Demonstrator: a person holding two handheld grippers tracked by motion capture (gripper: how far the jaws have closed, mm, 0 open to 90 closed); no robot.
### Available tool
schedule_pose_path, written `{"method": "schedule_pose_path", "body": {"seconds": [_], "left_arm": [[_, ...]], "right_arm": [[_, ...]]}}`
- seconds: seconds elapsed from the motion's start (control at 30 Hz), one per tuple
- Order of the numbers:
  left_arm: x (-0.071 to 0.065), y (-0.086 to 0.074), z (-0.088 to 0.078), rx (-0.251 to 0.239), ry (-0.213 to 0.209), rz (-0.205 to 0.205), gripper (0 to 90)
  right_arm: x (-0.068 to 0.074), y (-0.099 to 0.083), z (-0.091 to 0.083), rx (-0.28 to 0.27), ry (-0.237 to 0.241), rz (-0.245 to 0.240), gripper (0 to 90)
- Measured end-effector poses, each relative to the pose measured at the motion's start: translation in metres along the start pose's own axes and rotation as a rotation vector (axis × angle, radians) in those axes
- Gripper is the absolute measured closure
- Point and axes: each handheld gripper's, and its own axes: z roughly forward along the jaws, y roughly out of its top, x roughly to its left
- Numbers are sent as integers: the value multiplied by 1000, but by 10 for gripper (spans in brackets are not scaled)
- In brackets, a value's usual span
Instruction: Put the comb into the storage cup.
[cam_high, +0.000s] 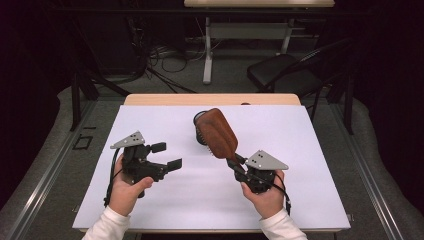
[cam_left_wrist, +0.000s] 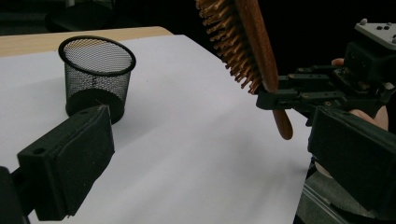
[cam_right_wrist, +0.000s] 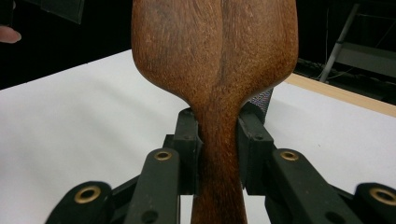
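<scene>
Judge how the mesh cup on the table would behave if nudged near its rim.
The mesh cup looks light, being open wire, so it would probably slide or tip easily. It stands upright and empty, with nothing weighing it down. Tipped over, its round wall would likely let it roll.

Lab, dark curtains, floor cables, white-covered table

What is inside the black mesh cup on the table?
In the left gripper view the mesh cup looks empty through its open rim, though its floor is hidden by the wall. In the high view the wooden hairbrush, clamped by the right gripper, covers most of it.
</scene>
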Motion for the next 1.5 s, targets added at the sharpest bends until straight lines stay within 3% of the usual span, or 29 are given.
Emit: {"method": "schedule_pose_path", "body": {"seconds": [1.07,1.5], "left_arm": [[-17,49,38,40,-48,17,6],[-15,55,52,65,-49,-18,12]], "right_arm": [[2,2,-3,-18,7,-4,721],[2,2,-3,-22,8,-5,721]]}}
